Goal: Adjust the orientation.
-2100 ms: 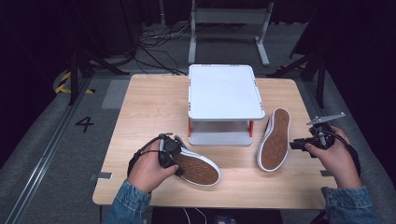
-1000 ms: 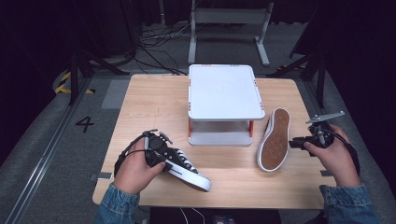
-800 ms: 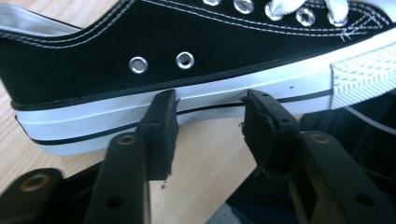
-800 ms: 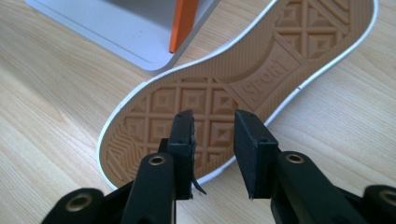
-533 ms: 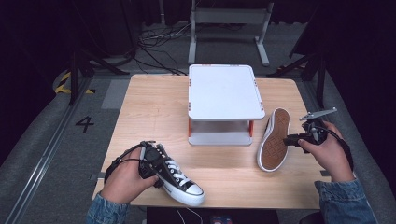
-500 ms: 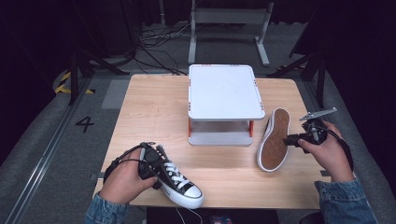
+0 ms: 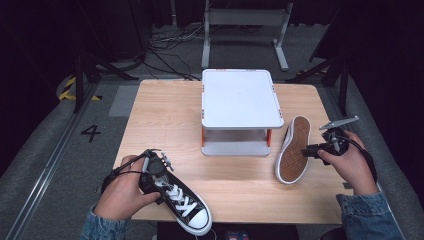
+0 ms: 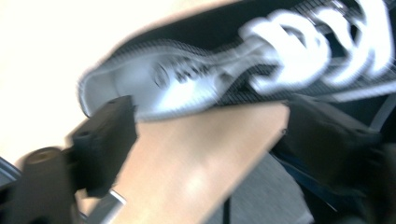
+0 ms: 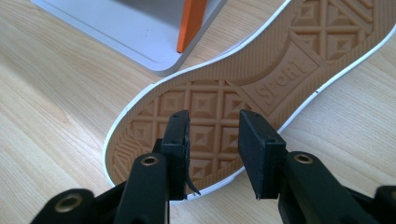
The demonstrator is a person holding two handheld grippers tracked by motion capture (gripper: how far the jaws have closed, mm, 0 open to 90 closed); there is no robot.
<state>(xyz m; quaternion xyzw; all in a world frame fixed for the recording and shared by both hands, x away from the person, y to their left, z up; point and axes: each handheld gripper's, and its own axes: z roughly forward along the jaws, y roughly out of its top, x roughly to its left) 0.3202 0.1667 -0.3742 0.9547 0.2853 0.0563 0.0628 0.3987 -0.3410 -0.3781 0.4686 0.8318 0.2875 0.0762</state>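
Since the earlier frames, the left shoe (image 7: 182, 201) has been turned from sole-up to upright and carried toward the near left corner of the table (image 7: 165, 115), where it is now sitting with laces up and its toe hanging past the near edge. The left gripper (image 7: 152, 172) is at the shoe's heel opening; its own blurred view shows the jaws standing apart beside the collar, so it appears released rather than clamped. The right gripper (image 9: 212, 135) is hovering with jaws parted just over the heel end of the other shoe (image 9: 261, 84), which is lying sole-up, its toe beside the white stand (image 7: 240, 100) in the table's middle. Judging by this, one shoe is righted and the second is waiting; the next move is probably calling for closing on its rim and rolling it over. The stand's orange leg (image 9: 191, 23) is crowding that shoe's far side, leaving little room to swing.
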